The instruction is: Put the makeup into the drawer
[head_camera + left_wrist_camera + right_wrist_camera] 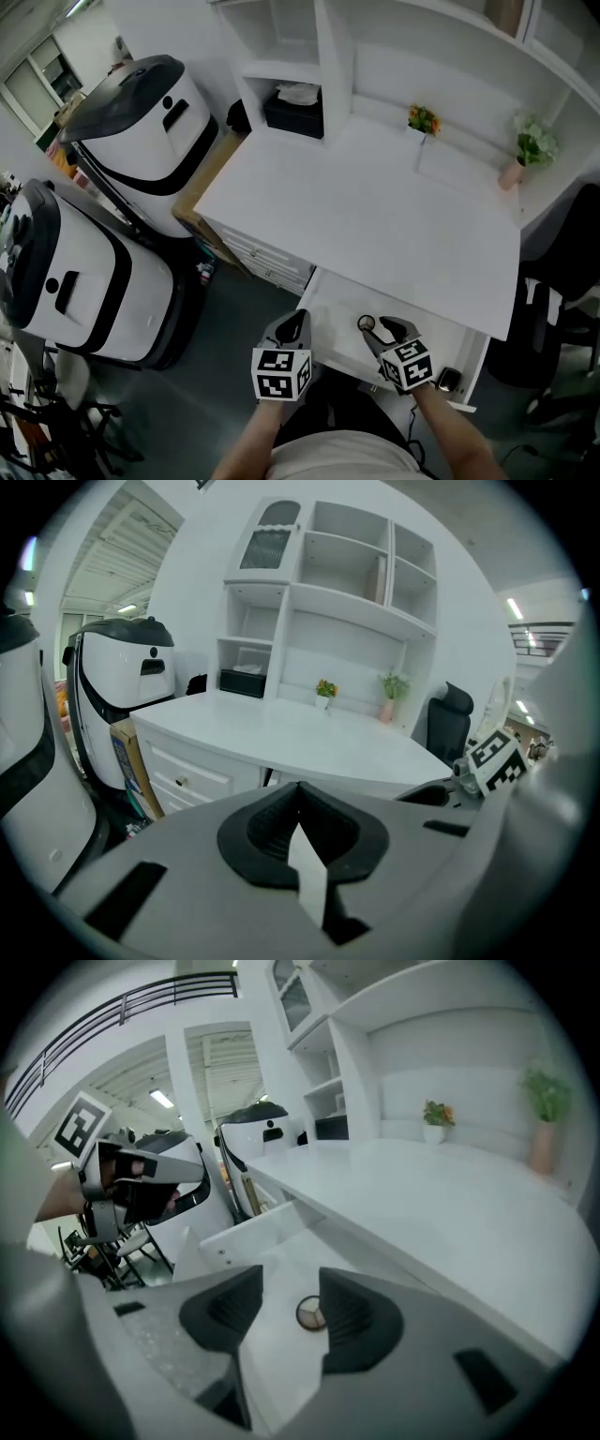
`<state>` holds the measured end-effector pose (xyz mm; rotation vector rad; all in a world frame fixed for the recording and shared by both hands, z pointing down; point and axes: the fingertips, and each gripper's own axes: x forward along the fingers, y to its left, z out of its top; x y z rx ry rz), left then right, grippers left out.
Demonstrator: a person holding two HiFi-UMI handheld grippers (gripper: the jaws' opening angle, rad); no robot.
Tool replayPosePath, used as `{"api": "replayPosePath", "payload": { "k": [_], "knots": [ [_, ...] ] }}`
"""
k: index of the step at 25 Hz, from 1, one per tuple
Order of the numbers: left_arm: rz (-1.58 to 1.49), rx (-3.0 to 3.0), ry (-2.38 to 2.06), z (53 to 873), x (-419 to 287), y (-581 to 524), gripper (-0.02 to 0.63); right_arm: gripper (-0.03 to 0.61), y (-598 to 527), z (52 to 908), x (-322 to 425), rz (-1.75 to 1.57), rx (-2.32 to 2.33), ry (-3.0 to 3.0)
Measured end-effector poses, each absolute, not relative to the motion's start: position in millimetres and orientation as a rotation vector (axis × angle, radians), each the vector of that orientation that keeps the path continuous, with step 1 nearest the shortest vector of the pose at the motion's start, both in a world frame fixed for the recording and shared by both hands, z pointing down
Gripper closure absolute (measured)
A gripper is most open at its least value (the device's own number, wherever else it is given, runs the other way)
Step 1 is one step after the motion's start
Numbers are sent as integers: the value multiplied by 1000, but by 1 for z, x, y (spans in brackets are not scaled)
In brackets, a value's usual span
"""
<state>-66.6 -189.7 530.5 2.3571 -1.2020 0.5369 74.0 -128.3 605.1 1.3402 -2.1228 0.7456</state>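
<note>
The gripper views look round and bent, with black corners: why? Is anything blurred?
Left gripper view: the wide-angle lens bows the shelves and blackens the corners; the close jaws look soft. Right gripper view: the desk curves likewise, yet the compact in the drawer looks fairly sharp. Head view: straighter lines, even light, dimmer toward the edges.

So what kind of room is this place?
Probably an office or workroom rather than a home. There is a white desk with shelves above it and an open drawer, a black office chair beside it, and big white machines on the floor.
</note>
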Motion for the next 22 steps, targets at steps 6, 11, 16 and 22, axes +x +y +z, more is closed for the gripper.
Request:
{"api": "replayPosePath", "payload": {
  "k": [6,11,16,22],
  "knots": [
    [537,2407,-1145,526,-63,-187,614,425,-118,578,75,758,1470,-2136],
    [538,2441,-1099,523,-60,-182,614,473,-107,559,77,764,1579,-2133],
    [546,2469,-1057,522,-59,-178,614,523,-97,541,80,755,1688,-2121],
    [550,2502,-1016,520,-59,-173,614,560,-82,524,84,747,1806,-2097]
  ]
}}
